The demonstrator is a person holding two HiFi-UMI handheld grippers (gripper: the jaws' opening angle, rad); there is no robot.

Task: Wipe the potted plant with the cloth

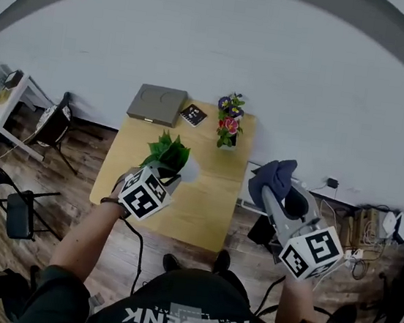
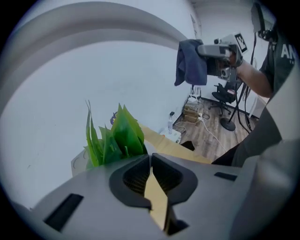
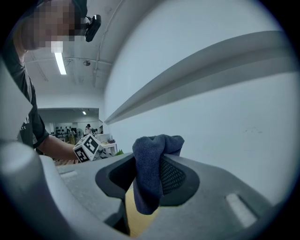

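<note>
The potted plant (image 1: 166, 151) has green leaves and a white pot (image 1: 188, 169) and is over the wooden table (image 1: 202, 212). My left gripper (image 1: 169, 178) reaches it from the near left. In the left gripper view the jaws (image 2: 150, 157) are almost shut at the plant's base, with leaves (image 2: 123, 133) just beyond the tips; the pinched part is hidden. My right gripper (image 1: 276, 187) is raised off the table's right edge, shut on a dark blue cloth (image 1: 276, 173). The cloth (image 3: 150, 173) hangs bunched between the jaws and also shows in the left gripper view (image 2: 190, 63).
A grey box (image 1: 157, 105), a small black item (image 1: 192, 114) and a pot of purple and pink flowers (image 1: 229, 120) stand along the table's far edge by the white wall. Black chairs (image 1: 18, 210) are at left. Cables and boxes (image 1: 371, 224) lie on the floor at right.
</note>
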